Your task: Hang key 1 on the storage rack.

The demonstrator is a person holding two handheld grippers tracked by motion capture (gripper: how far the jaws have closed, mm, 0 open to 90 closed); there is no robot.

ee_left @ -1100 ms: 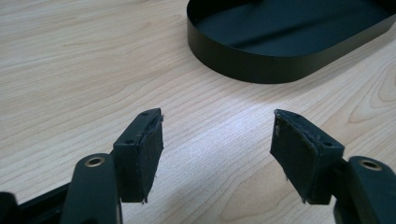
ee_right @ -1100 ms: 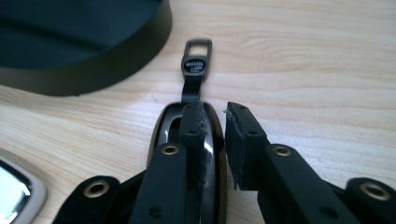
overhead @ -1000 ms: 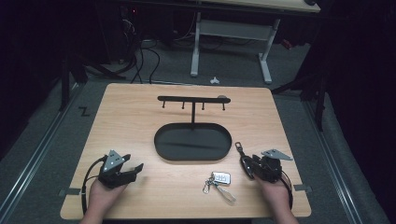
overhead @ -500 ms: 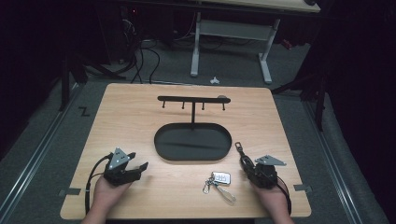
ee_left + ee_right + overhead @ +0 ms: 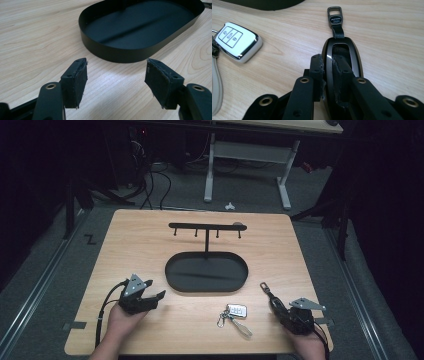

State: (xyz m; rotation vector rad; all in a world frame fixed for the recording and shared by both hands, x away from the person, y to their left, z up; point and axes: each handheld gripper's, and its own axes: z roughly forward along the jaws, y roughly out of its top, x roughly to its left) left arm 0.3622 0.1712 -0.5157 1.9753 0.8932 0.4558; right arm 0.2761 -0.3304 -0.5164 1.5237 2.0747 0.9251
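Observation:
A black oval key fob [image 5: 357, 60] with a chrome rim stands on edge on the wooden table, and my right gripper [image 5: 327, 62] is shut on it. Its short strap and metal loop [image 5: 335, 18] point away from me toward the black oval tray [image 5: 206, 290]. From above, the right gripper [image 5: 286, 310] is at the near right with the strap [image 5: 265, 290] sticking out ahead. A white and silver key fob [image 5: 236, 310] lies left of it, also seen as the white fob [image 5: 237, 41]. My left gripper [image 5: 150, 299] is open and empty at the near left; the left gripper [image 5: 116, 72] faces the tray wall [image 5: 120, 53].
A black hook rack [image 5: 205, 225] rises on a post from the tray's back. A pale strap and keyring [image 5: 242, 326] trail from the white fob toward the near edge. Bare wood surrounds the tray. Desk legs and cables stand on the floor beyond the table.
My right gripper has drawn back toward the near edge and slightly right, carrying the black fob. The left gripper has edged a little toward the tray.

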